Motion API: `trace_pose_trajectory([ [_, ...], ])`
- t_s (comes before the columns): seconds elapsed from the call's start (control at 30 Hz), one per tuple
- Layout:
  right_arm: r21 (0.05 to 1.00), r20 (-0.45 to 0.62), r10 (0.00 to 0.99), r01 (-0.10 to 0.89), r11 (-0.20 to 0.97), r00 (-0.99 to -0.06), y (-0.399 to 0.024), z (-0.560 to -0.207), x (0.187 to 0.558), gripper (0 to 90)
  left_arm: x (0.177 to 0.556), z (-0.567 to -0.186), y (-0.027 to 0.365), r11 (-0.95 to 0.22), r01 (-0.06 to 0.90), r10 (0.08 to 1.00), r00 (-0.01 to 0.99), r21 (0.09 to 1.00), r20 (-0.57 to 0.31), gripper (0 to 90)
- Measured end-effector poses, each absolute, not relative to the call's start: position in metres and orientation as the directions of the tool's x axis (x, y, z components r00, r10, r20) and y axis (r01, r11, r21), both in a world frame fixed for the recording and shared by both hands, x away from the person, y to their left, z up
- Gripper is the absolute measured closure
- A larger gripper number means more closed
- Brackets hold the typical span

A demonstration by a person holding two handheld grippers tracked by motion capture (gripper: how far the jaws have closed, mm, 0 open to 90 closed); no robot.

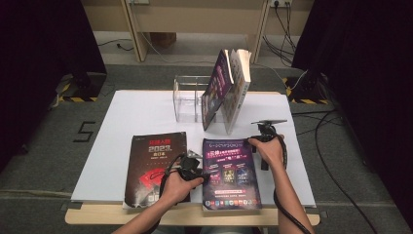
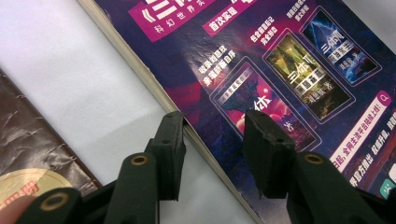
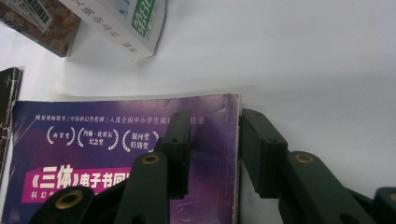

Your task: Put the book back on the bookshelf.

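lying flat at the lower middle of the high view, the purple book (image 1: 231, 174) rested on the white desk (image 1: 131, 114), its near edge close to the desk's front rim. the left gripper (image 1: 203, 176) sat at the book's left long edge, lower centre of the frame, and the right gripper (image 1: 258, 142) sat at its upper right corner. in the left gripper view the jaws straddled the book's page edge (image 2: 196, 140): one jaw stood just off the edge over bare desk, the other over the printed cover, at about middling width, with a gap showing between the pads and the book, so they did not clamp it. in the right gripper view the jaws straddled the book's (image 3: 126, 158) right edge near its top corner, one over the cover and one over the white desk beside it; they stood part open and were not pressing on it.

a dark book (image 1: 153, 168) lay flat just left of the purple one, in the lower left part of the desk, with a strip of white between them. toward the upper middle of the high view a clear stand (image 1: 187, 97) stood on the desk, and two books (image 1: 229, 90) leaned upright against its right side, tilted to the right. their lower corners showed at the upper left of the right gripper view.
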State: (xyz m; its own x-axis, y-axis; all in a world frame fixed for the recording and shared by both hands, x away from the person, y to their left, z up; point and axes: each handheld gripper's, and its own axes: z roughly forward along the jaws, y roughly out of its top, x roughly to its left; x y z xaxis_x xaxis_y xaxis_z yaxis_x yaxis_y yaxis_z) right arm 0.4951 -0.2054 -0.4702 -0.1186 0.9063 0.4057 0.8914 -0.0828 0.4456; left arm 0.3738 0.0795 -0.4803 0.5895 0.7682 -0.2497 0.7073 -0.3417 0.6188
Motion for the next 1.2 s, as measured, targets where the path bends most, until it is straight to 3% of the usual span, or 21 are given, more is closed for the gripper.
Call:
trace_pose_trajectory([
  [0.93, 0.389, 0.409, 0.907, 0.918, -0.077, -0.098, -0.2054, -0.4671, 0.4967, 67.1, 0.3745, -0.4797, 0.0794, -0.354, 0.703, 0.765, 0.597, 0.617, -0.241, 58.7],
  [1.2, 0.39, 0.4, 0.912, 0.917, -0.081, -0.089, -0.2044, -0.4656, 0.4958, 71.3, 0.3745, -0.48, 0.0797, -0.355, 0.701, 0.764, 0.599, 0.619, -0.24, 58.6],
])
